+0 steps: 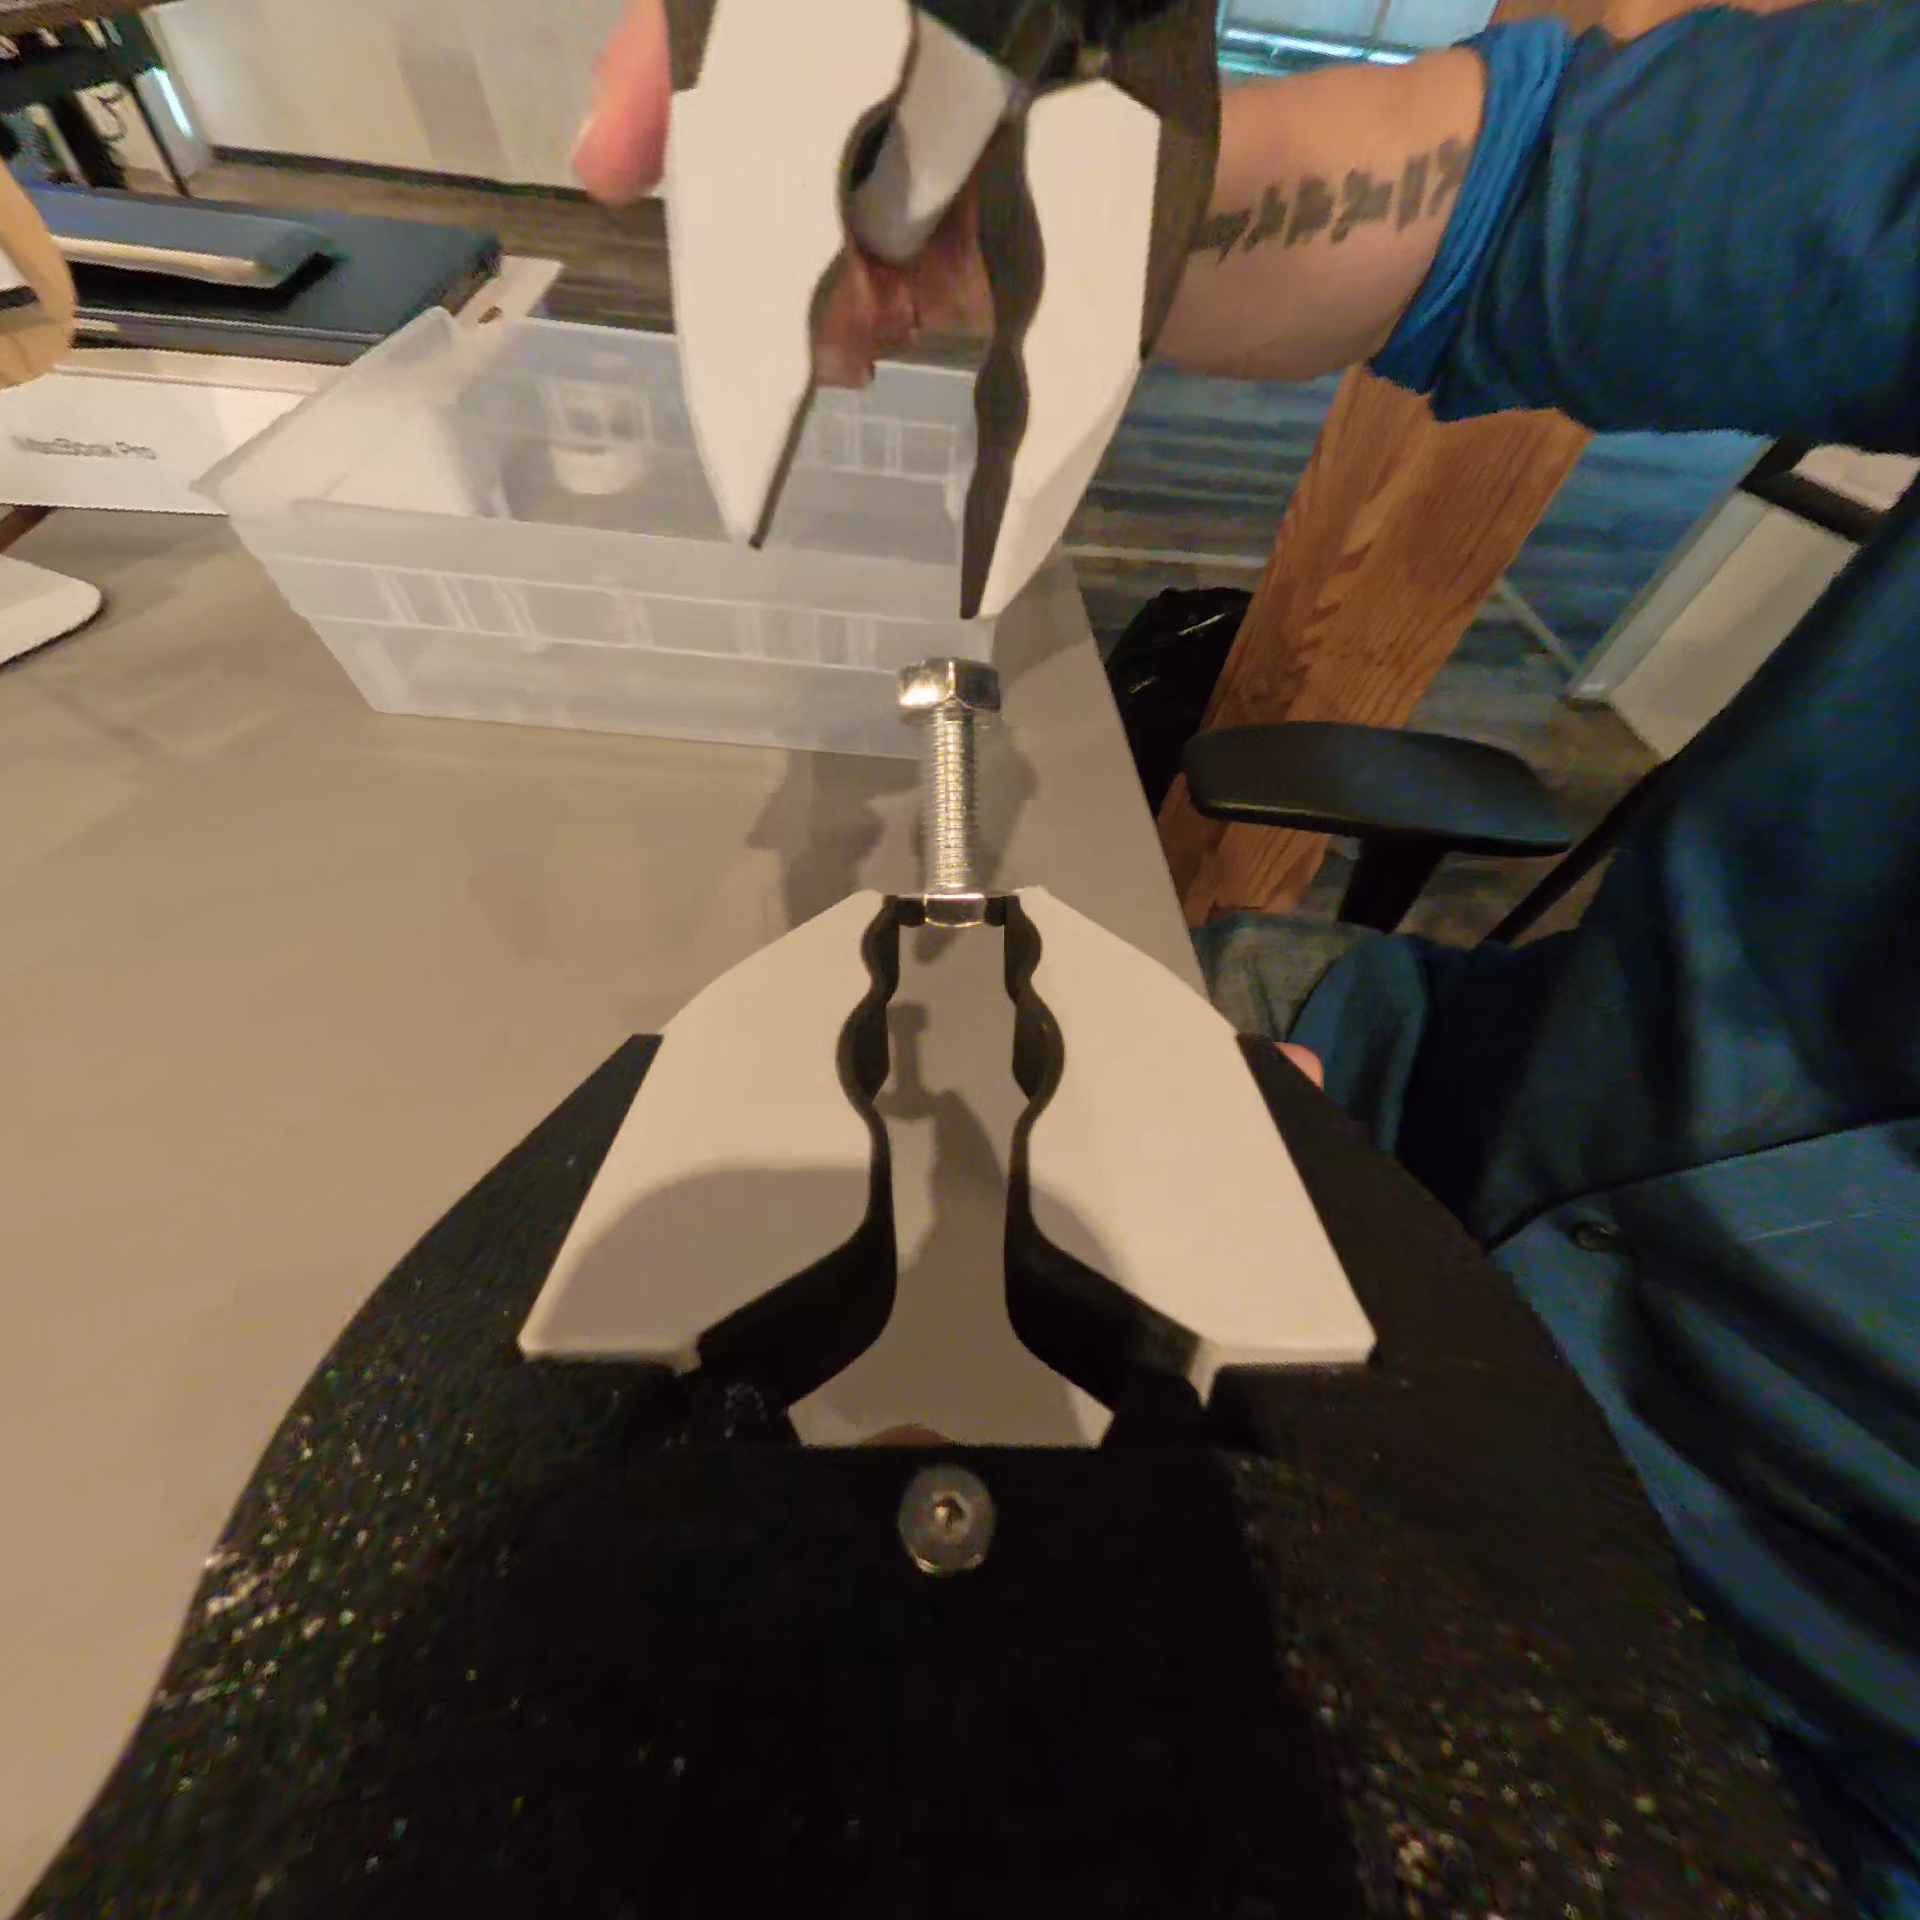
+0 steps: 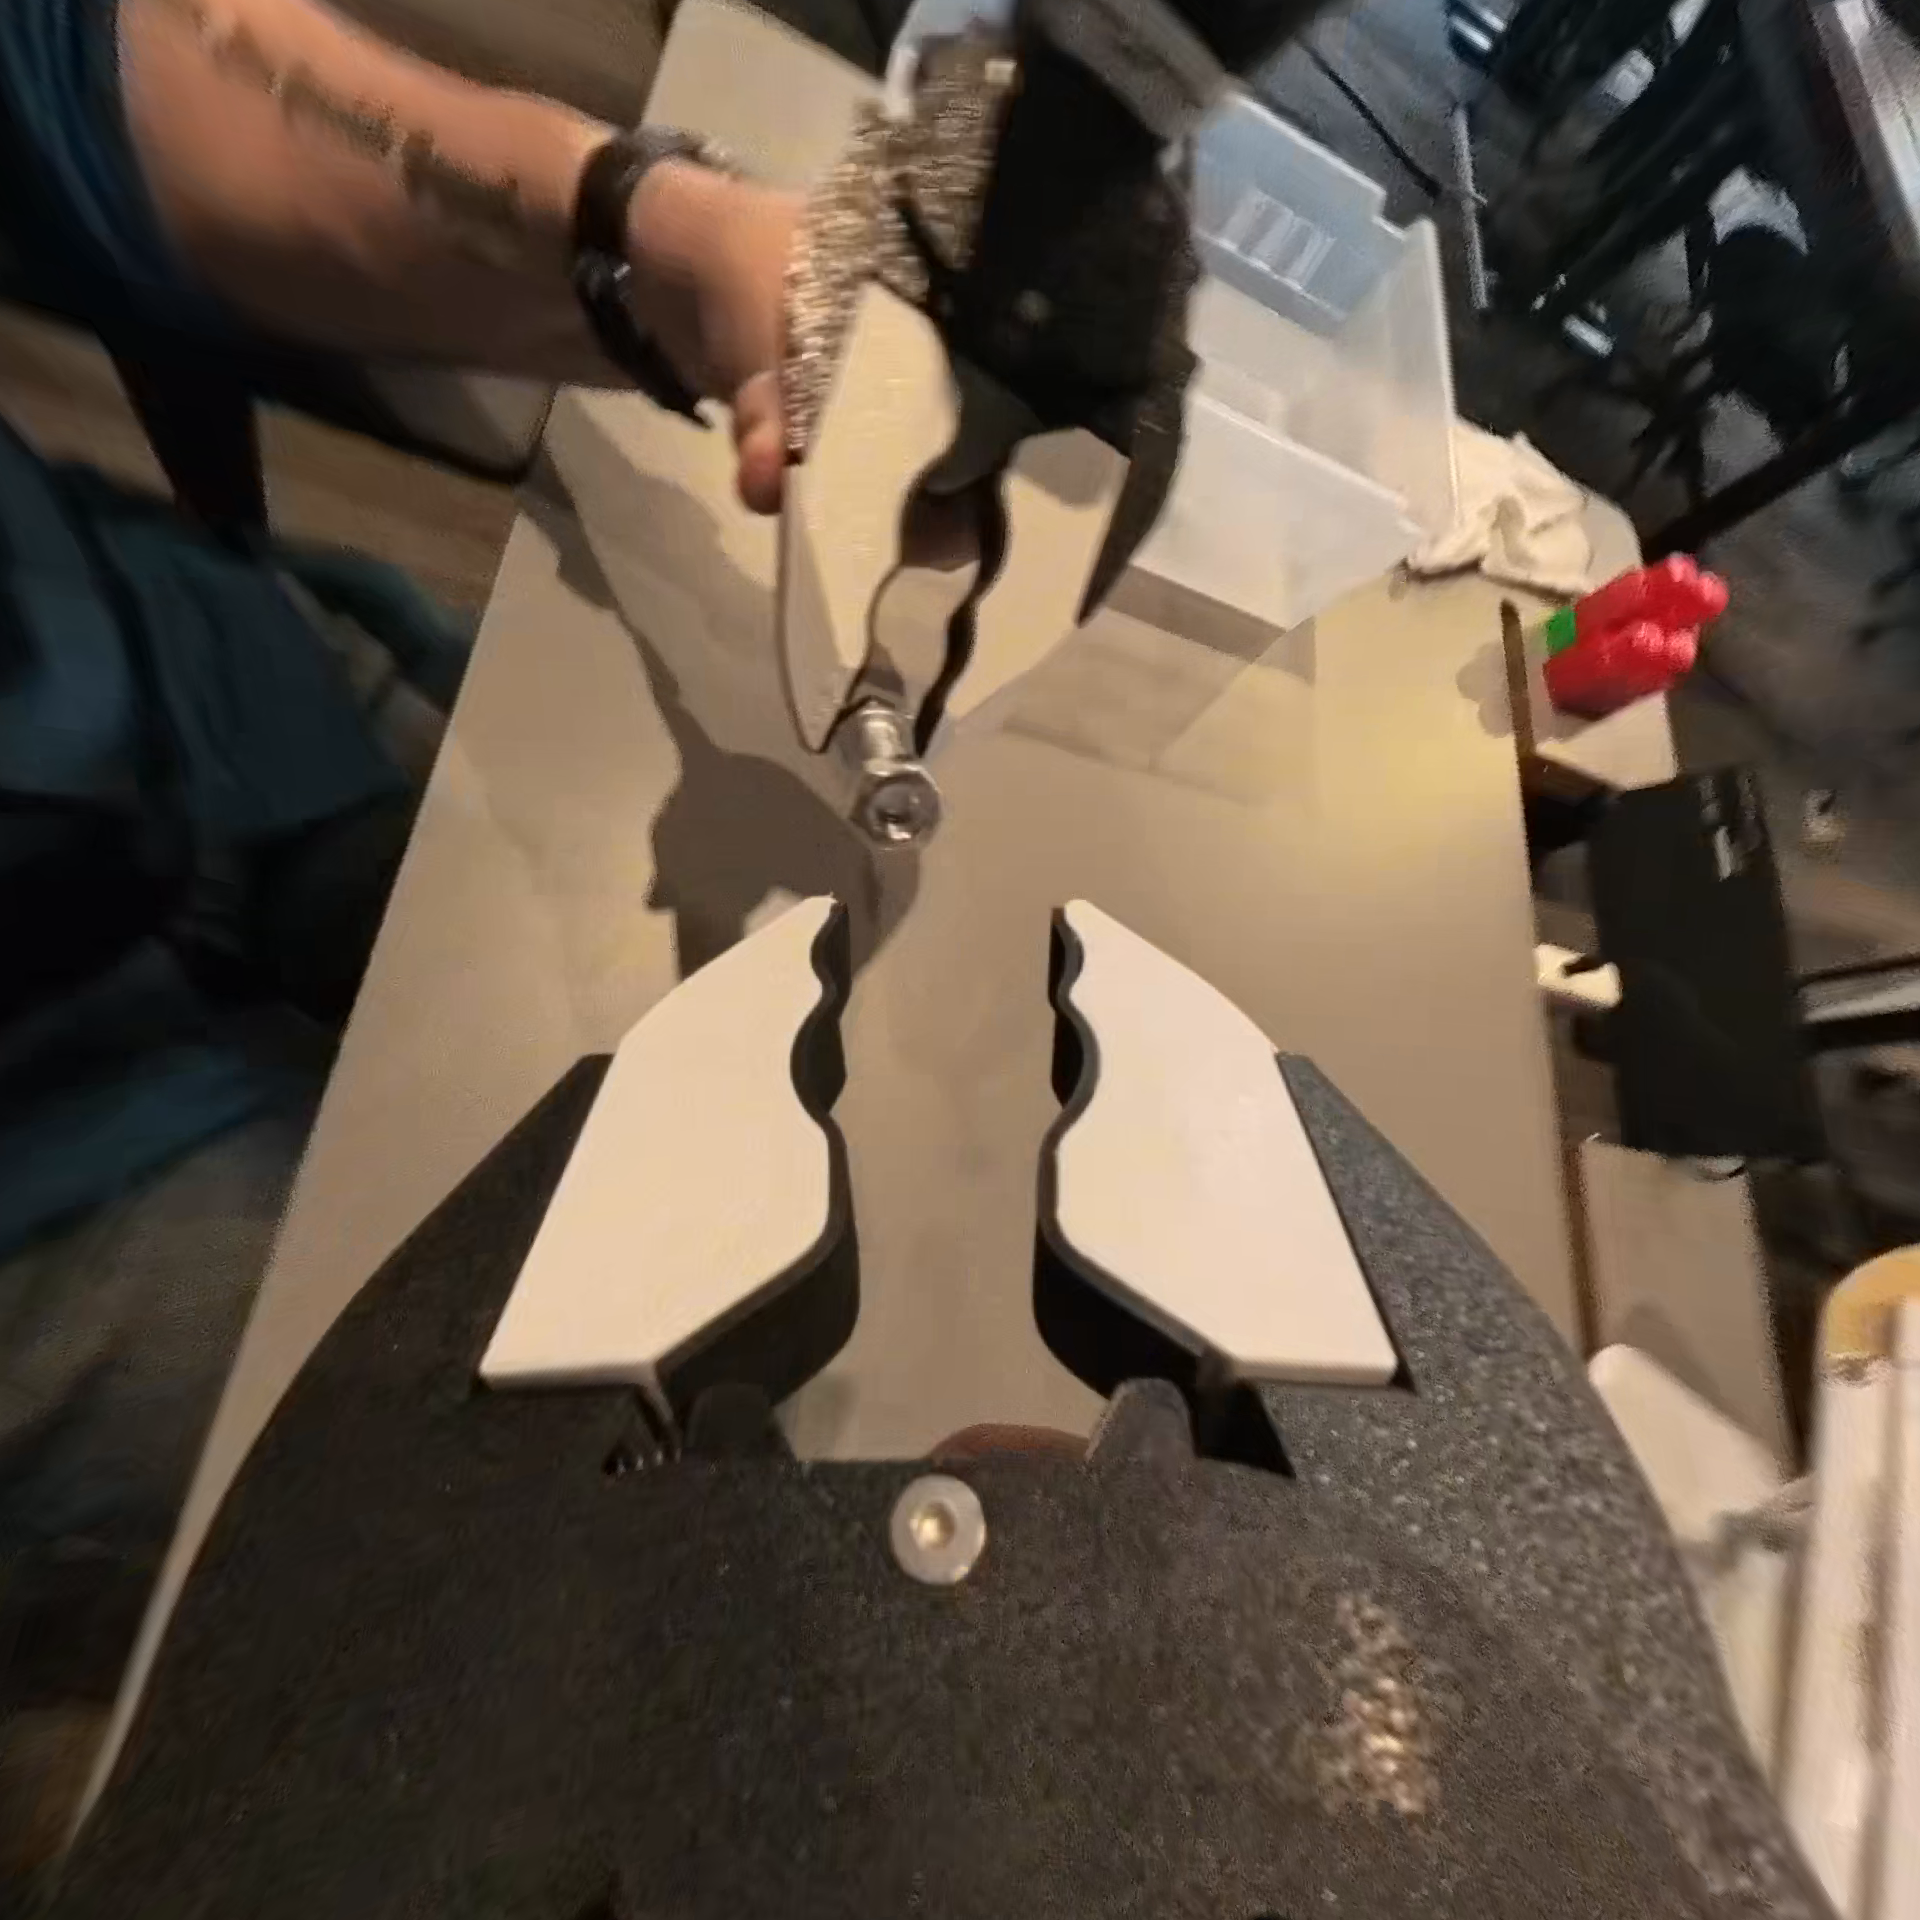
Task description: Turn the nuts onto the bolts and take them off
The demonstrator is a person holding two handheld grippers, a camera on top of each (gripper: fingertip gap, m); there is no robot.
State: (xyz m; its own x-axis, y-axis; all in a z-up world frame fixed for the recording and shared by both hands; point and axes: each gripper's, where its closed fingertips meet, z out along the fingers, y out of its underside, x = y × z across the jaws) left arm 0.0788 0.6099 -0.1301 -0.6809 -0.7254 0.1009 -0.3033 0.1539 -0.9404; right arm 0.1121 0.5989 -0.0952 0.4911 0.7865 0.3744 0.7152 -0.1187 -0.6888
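Your left gripper (image 1: 954,906) was clenched on the nut (image 1: 954,910), the bolt (image 1: 951,800) standing out past its tips above the table (image 1: 312,935). Your right gripper (image 2: 948,925) hung released just short of the bolt's head (image 2: 896,808). You needed to square up, grip the head's flats, then twist along the thread.

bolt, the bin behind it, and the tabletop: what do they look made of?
Bolt: bright metal, likely zinc-plated steel; shiny silver threads and hex head with sharp glints. The left gripper has its jaws shut on its lower end.
Bin: frosted translucent plastic; contents show through dimly.
Tabletop: smooth grey-beige, satin sheen with soft reflections; laminate or coated board, cannot tell which.
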